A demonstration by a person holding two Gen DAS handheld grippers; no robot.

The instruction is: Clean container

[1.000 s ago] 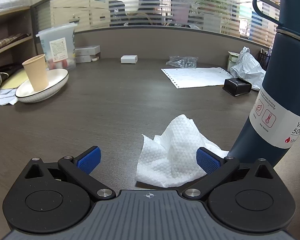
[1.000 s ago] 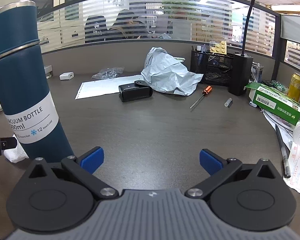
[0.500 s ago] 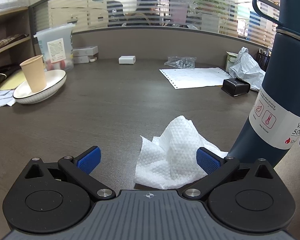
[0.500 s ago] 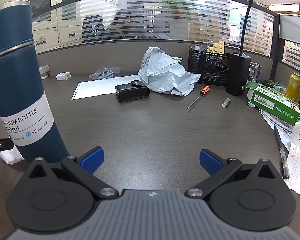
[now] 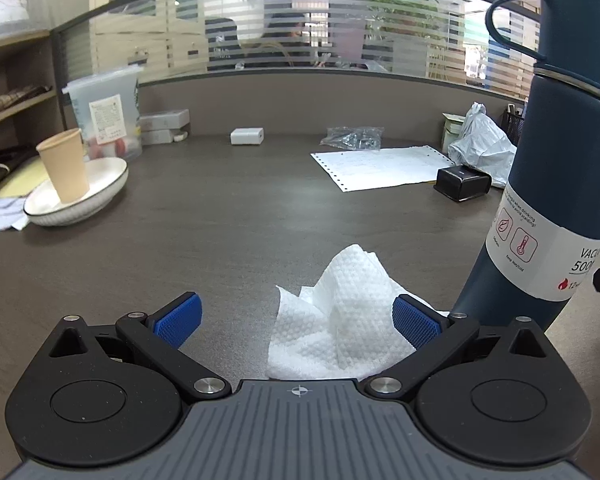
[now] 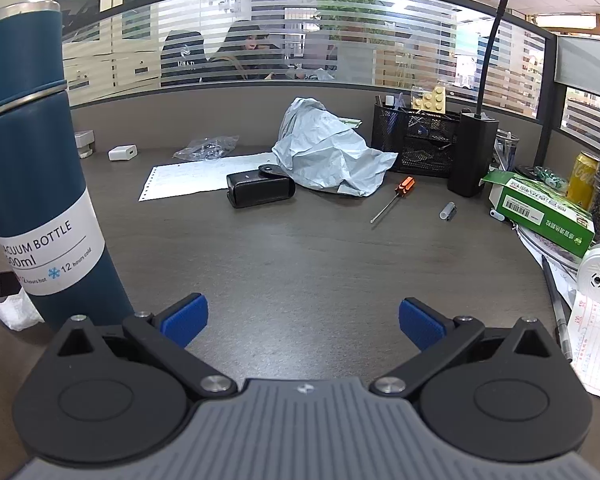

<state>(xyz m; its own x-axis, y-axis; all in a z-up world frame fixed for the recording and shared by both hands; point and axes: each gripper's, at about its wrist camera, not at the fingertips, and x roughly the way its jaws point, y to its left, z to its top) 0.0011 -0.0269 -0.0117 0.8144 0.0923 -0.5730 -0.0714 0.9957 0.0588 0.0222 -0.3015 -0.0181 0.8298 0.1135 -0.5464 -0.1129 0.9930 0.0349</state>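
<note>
- Left gripper (image 5: 296,320) is spread wide open, nothing between the blue pads (image 5: 179,319), hanging low over the desk (image 5: 228,220).
- A crumpled white paper towel (image 5: 342,316) lies on the desk right in front of it, sitting toward the right-hand pad and looking like it touches or tucks just behind that pad, hard to say which.
- The dark blue vacuum bottle (image 5: 556,184) stands upright just beside the towel, lid on with a loop handle on top and a white label round the lower body. It's at the near side of the desk, roughly between the two grippers.
- Right gripper (image 6: 302,322) is wide open too, holding nothing, with bare desk between its fingers (image 6: 422,326).
- From the right wrist view the bottle (image 6: 40,160) is off to the left of the gripper, close to the left finger but I can't tell if they touch. A bit of the towel (image 6: 18,312) peeks out past its base.
- Toward the desk's left edge: a paper cup (image 5: 64,166) standing in a white bowl (image 5: 100,194).
- Toward the back edge: a sheet of perforated paper (image 6: 204,178), a black case (image 6: 260,190) and a crumpled grey bag (image 6: 328,152).
- An orange-handled screwdriver (image 6: 392,198) lies further right, with a green box (image 6: 540,208) near the right edge.
</note>
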